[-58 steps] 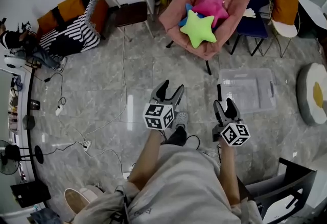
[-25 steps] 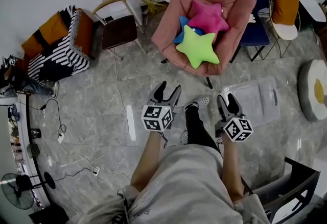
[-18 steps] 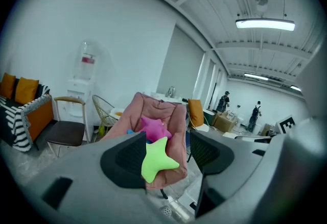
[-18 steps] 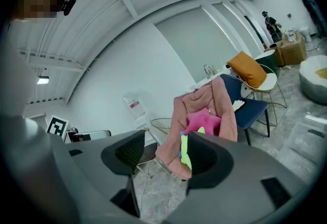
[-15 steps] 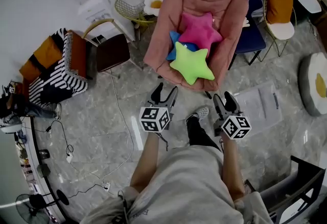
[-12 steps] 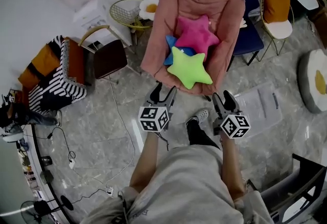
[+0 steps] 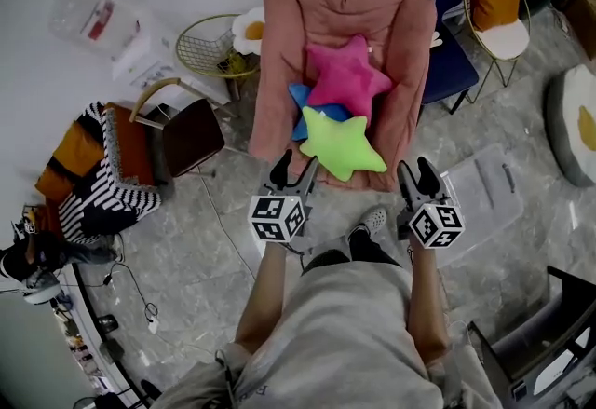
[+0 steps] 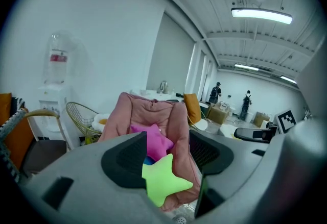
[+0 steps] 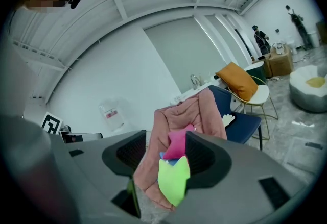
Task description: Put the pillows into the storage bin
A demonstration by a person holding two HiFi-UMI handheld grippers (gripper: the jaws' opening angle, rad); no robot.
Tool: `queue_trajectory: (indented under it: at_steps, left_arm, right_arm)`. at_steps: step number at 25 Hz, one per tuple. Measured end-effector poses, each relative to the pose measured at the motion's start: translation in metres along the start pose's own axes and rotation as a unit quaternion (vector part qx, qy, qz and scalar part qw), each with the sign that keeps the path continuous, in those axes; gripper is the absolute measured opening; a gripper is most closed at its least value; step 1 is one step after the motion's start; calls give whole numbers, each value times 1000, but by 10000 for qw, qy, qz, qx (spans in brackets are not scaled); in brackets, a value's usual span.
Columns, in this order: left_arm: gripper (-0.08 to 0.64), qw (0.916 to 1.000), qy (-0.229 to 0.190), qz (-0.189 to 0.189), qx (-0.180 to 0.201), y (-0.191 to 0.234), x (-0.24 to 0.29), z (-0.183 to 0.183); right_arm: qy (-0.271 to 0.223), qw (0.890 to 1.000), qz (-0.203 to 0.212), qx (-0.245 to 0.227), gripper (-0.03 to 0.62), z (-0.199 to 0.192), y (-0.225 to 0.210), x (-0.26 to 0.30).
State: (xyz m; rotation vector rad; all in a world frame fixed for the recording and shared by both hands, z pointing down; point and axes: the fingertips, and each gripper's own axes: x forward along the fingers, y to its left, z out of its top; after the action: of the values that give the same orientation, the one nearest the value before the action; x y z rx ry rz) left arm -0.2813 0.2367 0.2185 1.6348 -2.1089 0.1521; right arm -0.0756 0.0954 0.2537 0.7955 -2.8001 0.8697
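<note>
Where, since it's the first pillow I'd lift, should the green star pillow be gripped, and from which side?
Probably by a narrow point of the green star pillow at the seat's front edge, coming from the open front. It lies topmost and nearest, overlapping the blue pillow, while the pink chair walls in its back and sides.

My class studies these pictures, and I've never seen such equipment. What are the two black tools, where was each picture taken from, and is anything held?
A person holds two hand tools: a left gripper and a right gripper, each with two jaws. One picture is from a head-worn camera looking down; the others from cameras riding on each gripper. A pink chair holds a green star pillow, a pink star pillow and a blue pillow. A clear storage bin stands nearby. Nothing is held: the left jaws stand apart, the right are closing, empty.
</note>
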Motion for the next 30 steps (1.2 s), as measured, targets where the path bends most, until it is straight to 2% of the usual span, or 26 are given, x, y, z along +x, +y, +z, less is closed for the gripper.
queue_trajectory:
  at_steps: [10, 17, 19, 23, 27, 30]
  left_arm:
    - [258, 9984, 503, -255, -70, 27, 41, -25]
    - [258, 9914, 1113, -634, -275, 56, 95, -62]
    - [258, 9891, 1222, -704, -432, 70, 109, -71]
    - [258, 9844, 1240, -751, -993, 99, 154, -94]
    - [258, 9799, 1392, -634, -1282, 123, 197, -139]
    - [258, 9762, 1583, -488, -1397, 149, 222, -173]
  right_arm:
    - [488, 9985, -149, 190, 238, -42, -2, 22]
    - [786, 9921, -777, 588, 238, -87, -17, 38]
    - [836, 9899, -894, 715, 238, -101, -13, 45]
    - [834, 9890, -869, 855, 238, -127, -10, 75]
    - [1072, 9882, -903, 614, 238, -164, -20, 99]
    - [1008, 9869, -1094, 623, 238, -186, -35, 122]
